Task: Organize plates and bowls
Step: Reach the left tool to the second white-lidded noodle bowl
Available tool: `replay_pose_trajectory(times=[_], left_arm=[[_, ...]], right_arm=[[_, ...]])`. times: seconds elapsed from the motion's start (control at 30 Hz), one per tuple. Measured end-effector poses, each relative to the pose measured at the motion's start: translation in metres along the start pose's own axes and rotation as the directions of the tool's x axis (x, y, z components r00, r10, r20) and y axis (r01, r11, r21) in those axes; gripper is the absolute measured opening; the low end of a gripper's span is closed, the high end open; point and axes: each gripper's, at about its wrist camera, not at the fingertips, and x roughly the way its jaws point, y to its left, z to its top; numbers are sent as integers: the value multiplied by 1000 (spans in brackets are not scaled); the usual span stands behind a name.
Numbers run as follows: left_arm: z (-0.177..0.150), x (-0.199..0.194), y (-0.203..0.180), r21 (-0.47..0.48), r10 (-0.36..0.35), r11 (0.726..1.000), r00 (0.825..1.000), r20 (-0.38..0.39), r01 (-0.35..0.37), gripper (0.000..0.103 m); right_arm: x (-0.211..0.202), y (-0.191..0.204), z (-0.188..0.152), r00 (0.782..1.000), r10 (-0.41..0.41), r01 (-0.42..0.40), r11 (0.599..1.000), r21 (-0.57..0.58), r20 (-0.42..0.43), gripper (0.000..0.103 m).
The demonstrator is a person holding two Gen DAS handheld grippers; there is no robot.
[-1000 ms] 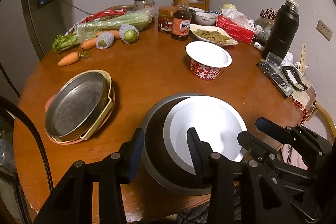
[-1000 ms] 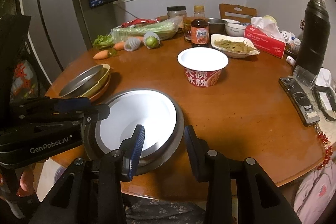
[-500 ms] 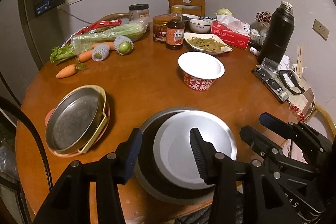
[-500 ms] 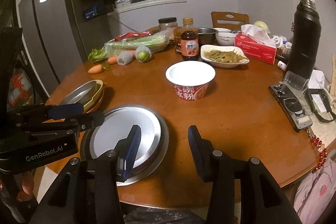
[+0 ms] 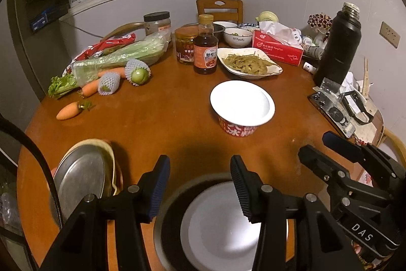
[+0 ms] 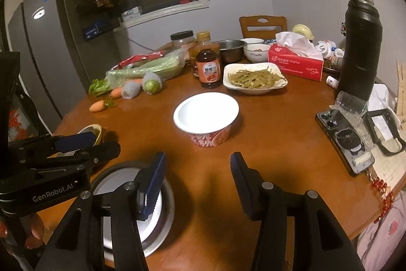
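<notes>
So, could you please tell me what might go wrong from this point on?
The white plate nested in the metal pan sits close to the table's near edge; a nudge from either gripper could push it off. The paper noodle bowl stands just ahead of the right gripper, whose jaws are opening with nothing between them; reaching forward may knock it over.

At the table's near edge you have a white plate (image 5: 223, 227) lying flat inside a wider grey metal dish (image 5: 170, 215). Toward the left edge, your steel pan (image 5: 81, 179) sits tilted in a yellow bowl (image 5: 111, 161).
</notes>
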Motion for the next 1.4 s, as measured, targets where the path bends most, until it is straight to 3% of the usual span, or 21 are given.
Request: replay_pose_trajectory(times=[0.5,0.87,1.4], left_arm=[[52,48,0,11,-13,1000,999,-43,13,50],[80,67,-9,32,-40,999,997,-62,42,50],[88,109,-17,47,-54,997,988,-146,62,51]], right_arm=[[53,-24,43,998,-29,30,999,20,-54,54],[69,-40,62,996,-51,54,998,43,-77,54],[103,-48,62,986,-65,74,996,55,-156,54]])
